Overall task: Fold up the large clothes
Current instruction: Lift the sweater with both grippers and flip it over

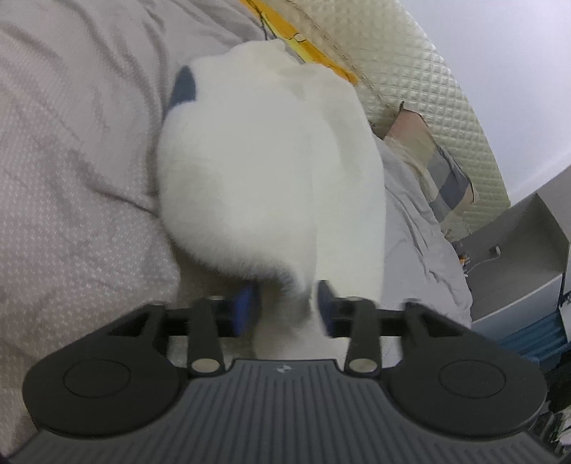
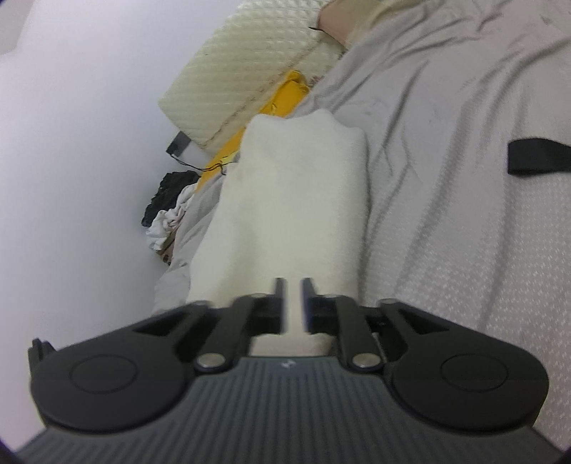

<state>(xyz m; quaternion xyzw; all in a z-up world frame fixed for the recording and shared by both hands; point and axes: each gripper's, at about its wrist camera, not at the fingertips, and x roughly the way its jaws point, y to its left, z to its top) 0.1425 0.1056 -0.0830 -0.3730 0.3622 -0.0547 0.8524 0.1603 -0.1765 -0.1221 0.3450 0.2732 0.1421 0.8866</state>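
A large white fluffy garment [image 1: 271, 160] hangs forward from my left gripper [image 1: 285, 303], whose blue-padded jaws are shut on a bunch of its fabric. A dark blue patch [image 1: 185, 89] shows at its far left edge. In the right wrist view the same white garment [image 2: 292, 192] stretches away from my right gripper [image 2: 294, 303], whose jaws are shut on a narrow fold of it. The garment lies over the grey patterned bedspread [image 2: 464, 178], also seen in the left wrist view [image 1: 71, 178].
A cream quilted mattress [image 1: 410, 89] leans on the wall beyond a yellow strip [image 1: 285, 32]. A checked pillow [image 1: 439, 171] and grey cabinet [image 1: 528, 242] are at right. A black strap [image 2: 539, 157] lies on the bed. Crumpled clothes [image 2: 167, 214] sit by the wall.
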